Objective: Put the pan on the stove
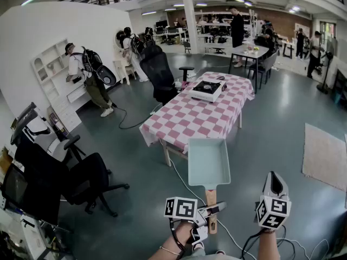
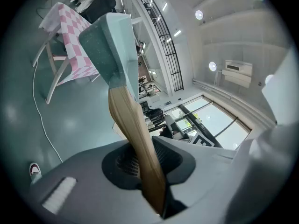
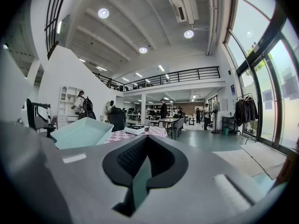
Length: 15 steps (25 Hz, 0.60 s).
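A pale teal rectangular pan (image 1: pixel 209 164) with a wooden handle (image 1: pixel 211 199) hangs in the air in front of me, above the floor. My left gripper (image 1: pixel 212 213) is shut on that handle; in the left gripper view the handle (image 2: pixel 133 129) runs up from between the jaws to the pan (image 2: pixel 112 45). A small black-and-white tabletop stove (image 1: pixel 207 89) stands at the far end of the pink checked table (image 1: pixel 184 118), well ahead of the pan. My right gripper (image 1: pixel 275 186) is to the right of the pan, shut with nothing in it (image 3: pixel 142 171). In the right gripper view the pan (image 3: pixel 77 132) is at the left and the stove (image 3: pixel 137 129) is beyond it.
A black office chair (image 1: pixel 81 186) stands at the left and another (image 1: pixel 160 72) behind the table. A person with a backpack (image 1: pixel 89 80) stands by the white shelf wall. A white cable (image 1: pixel 187 186) trails over the floor under the pan. A pale rug (image 1: pixel 324 156) lies to the right.
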Available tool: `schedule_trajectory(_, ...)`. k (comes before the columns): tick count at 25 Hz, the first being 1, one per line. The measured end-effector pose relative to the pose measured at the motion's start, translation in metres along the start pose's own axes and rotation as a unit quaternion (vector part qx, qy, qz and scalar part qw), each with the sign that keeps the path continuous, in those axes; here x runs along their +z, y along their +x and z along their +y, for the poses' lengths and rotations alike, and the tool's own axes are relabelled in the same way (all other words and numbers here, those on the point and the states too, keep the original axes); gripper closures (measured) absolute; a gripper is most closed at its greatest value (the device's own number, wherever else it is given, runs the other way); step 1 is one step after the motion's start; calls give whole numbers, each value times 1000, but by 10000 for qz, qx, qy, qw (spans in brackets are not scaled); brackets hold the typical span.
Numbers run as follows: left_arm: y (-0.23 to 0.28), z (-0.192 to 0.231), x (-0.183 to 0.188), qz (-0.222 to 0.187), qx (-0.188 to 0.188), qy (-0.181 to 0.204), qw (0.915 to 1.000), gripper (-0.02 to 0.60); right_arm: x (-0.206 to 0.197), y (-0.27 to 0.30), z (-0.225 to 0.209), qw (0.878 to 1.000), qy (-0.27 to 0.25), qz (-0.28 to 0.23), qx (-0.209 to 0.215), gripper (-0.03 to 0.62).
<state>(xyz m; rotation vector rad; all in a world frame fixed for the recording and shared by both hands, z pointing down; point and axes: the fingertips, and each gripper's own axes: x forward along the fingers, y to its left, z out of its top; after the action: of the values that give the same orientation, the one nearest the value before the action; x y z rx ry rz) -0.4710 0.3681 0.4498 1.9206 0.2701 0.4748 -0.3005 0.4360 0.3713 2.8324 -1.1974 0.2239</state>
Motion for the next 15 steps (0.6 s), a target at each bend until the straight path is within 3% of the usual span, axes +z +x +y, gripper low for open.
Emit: schedule_trajectory(15,-3,10,16,131,-40,39,9999,522,2,11,1,9994,98,-167,-298,585)
